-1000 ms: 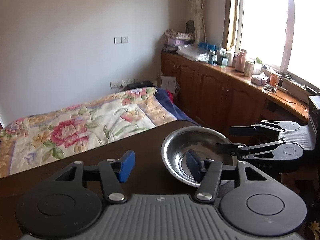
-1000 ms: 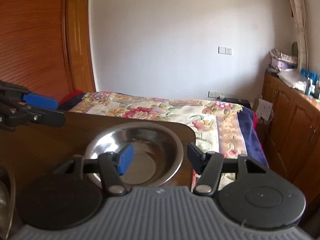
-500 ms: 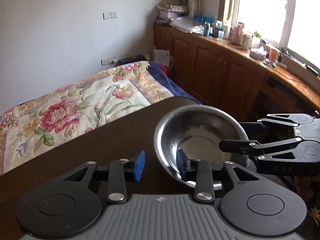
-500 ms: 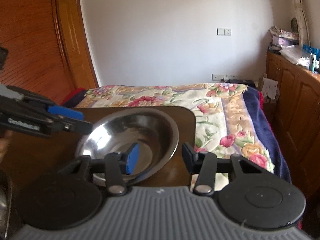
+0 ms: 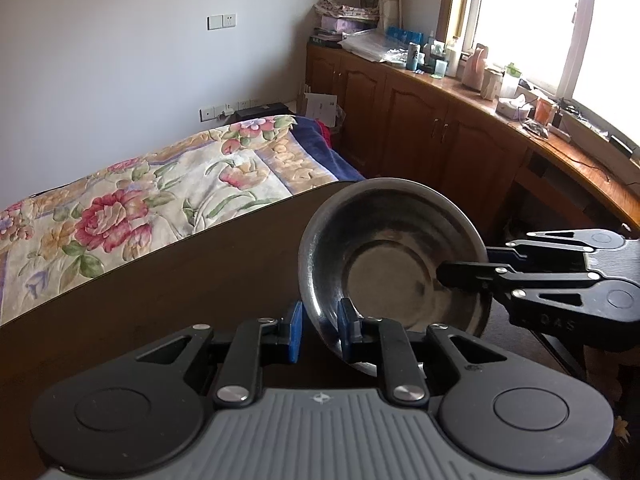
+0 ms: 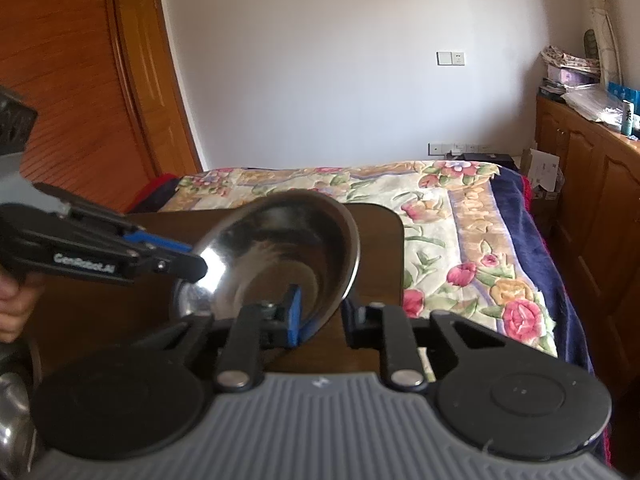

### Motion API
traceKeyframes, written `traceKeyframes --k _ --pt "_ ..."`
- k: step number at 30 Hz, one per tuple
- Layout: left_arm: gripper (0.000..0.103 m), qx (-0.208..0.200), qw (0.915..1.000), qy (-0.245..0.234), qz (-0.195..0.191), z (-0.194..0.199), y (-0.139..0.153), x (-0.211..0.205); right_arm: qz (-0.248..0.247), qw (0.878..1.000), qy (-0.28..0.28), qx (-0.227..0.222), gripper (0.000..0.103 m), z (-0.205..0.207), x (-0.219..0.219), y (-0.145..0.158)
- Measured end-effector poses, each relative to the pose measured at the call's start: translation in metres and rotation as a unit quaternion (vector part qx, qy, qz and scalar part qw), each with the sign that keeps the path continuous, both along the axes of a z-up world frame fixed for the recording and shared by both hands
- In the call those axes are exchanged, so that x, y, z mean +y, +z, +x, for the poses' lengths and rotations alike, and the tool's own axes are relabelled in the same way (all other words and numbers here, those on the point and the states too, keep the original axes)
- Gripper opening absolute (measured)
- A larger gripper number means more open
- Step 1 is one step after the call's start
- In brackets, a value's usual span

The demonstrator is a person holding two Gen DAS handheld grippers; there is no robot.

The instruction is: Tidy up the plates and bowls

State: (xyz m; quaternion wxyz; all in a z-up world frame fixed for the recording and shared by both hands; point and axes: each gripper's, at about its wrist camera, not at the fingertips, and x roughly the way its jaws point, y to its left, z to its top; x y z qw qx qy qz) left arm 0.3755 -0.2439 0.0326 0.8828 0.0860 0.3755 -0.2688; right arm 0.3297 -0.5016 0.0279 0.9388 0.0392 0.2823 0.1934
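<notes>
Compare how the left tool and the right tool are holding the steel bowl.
In the right wrist view, the left tool meets the steel bowl at its left rim; the right tool straddles its near rim. The hand behind the left tool shows; the right tool's does not. Both pinch the tilted bowl's rim.

bed [image 5: 168,200]: floral quilt with a blue edge, mid-left of the left view, right behind the table
table [image 5: 160,280]: dark brown, lower left
cabinets [image 5: 420,120]: wood, along the right under the window [image 5: 528,20], top pretty cluttered with bottles and boxes
door [image 6: 72,92]: orange-brown wood, upper left of the right view
wall switch [image 6: 451,57]: upper right, white wall
</notes>
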Motion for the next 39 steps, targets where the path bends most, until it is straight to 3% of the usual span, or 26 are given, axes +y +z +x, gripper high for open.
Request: traceKeyframes --k 8,30,39 --pt "0.049 -0.010 0.9998 0.002 -0.014 -0.011 0.011 0.009 0.017 1.000 -0.009 -0.004 0.019 -0.001 -0.003 0.004" --pt "0.049 -0.057 0.9976 -0.004 -0.038 -0.075 0.052 0.039 0.009 0.999 -0.010 -0.041 0.018 -0.038 0.008 0.035" --pt "0.049 -0.064 0.9974 0.003 -0.034 -0.100 0.054 0.059 0.007 0.998 0.000 -0.055 0.018 -0.059 0.017 0.041"
